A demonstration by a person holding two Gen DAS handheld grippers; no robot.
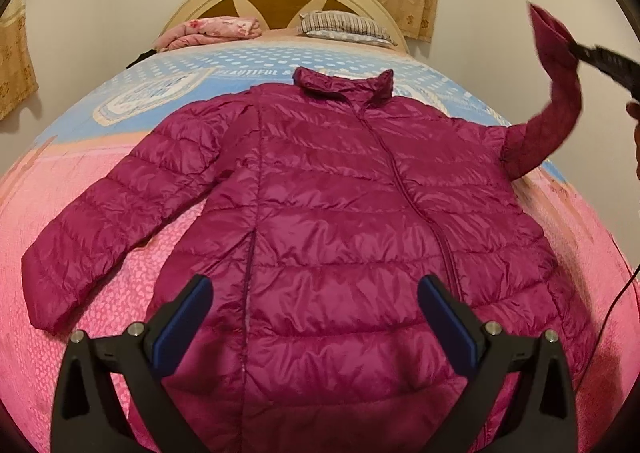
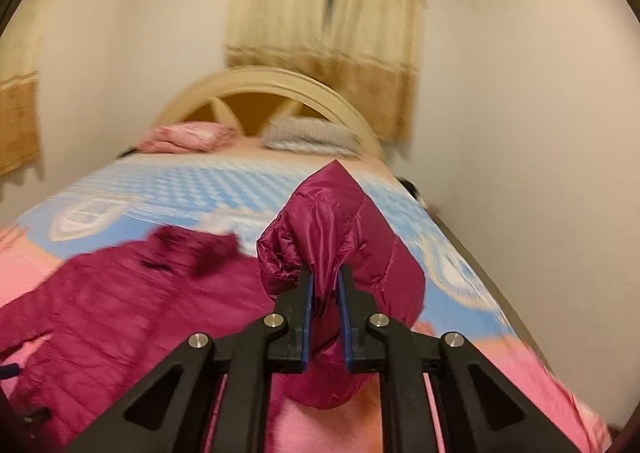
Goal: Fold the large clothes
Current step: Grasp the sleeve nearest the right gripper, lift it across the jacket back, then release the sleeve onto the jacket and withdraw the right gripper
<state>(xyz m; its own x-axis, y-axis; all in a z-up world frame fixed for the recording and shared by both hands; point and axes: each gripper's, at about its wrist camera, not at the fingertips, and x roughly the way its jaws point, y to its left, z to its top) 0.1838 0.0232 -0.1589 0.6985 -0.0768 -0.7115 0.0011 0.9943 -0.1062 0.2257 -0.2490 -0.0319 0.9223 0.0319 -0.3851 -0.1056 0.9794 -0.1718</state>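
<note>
Jacket: a magenta quilted jacket lies front-up and spread flat along the middle of the bed, collar toward the headboard edge, hem toward the foot edge.
Left sleeve: the left sleeve lies flat, angled out toward the bed's left edge, untouched.
Left gripper: the left gripper hovers over the hem near the foot edge, its fingers spread wide with nothing between them.
Right sleeve: the right sleeve is lifted clear of the bed near its right edge, rising from the shoulder.
Right gripper: the right gripper has its fingers pinched close on the cuff end of that sleeve; the fabric bunches above them.
Step in hand: judged as the first fold, bringing the raised sleeve in over the chest.
Next move: it calls for carrying the cuff leftward across the zip line and laying it flat before letting go.
Hand pose: the right gripper is held high and level, pointing toward the headboard; the left gripper points down along the jacket's length.
</note>
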